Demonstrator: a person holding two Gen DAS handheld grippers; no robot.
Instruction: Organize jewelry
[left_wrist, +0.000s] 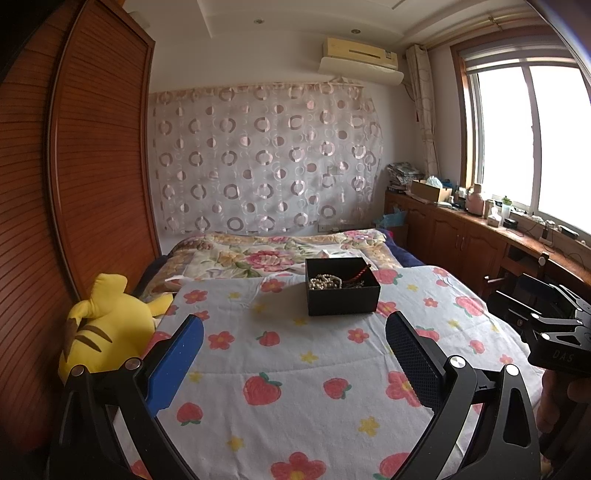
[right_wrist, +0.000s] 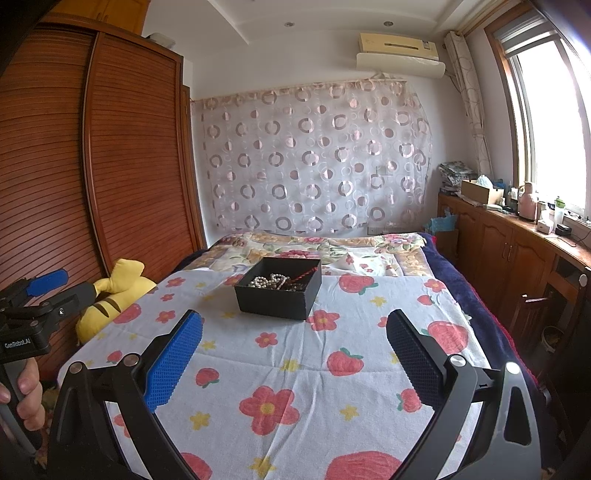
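Both hand-held grippers gape before jewelry box (left_wrist: 342, 286)

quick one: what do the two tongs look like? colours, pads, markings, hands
Both tongs are alike: the left tongs and right tongs have black angular frames with silver round pivot bolts and two long fingers faced with dimpled pads, the left pad bright blue, the right pad dark. Body lettering: "GenRobot.AI" on the left, "DAS" on the right. Bare fingers grip the left's grey handle; no sleeve or cables visible.
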